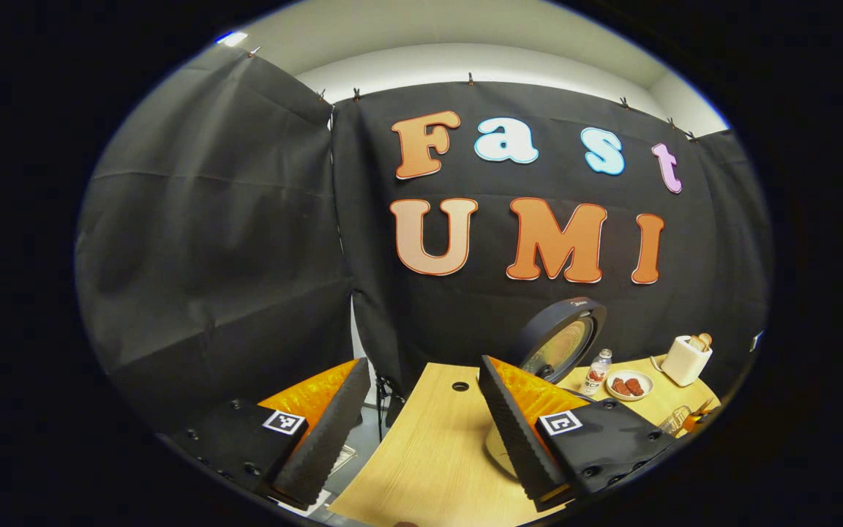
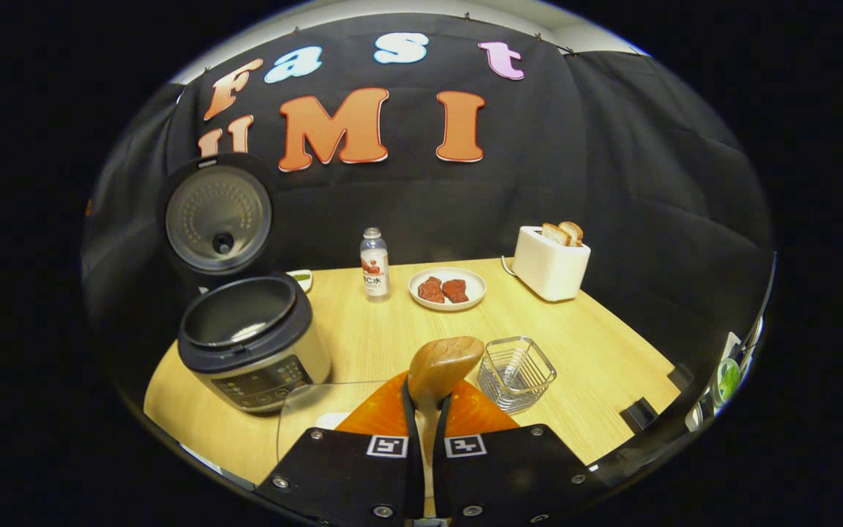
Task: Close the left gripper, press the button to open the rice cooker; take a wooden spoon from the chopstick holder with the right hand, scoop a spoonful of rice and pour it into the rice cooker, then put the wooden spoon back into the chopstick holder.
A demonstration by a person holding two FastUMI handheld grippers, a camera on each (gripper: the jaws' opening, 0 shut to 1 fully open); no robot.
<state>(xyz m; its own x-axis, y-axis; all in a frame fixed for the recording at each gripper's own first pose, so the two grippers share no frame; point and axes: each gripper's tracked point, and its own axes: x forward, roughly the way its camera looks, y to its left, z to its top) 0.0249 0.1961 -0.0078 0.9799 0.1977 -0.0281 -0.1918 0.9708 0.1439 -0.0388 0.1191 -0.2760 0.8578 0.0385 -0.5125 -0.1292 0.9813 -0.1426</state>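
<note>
Spoon (image 2: 442, 366) sits clamped upright in the right hand-held gripper (image 2: 425, 421), bowl end up. Rice cooker (image 2: 249, 340), lid up, stands off to its left near the counter's (image 2: 597, 351) left edge, chopstick holder (image 2: 516, 372) just right. Left hand-held gripper (image 1: 421, 428) hangs released.

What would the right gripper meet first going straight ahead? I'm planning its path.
Probably the plate of meat; the right gripper, shut on the wooden spoon, points that way over bare table. Depth is unclear.
</note>
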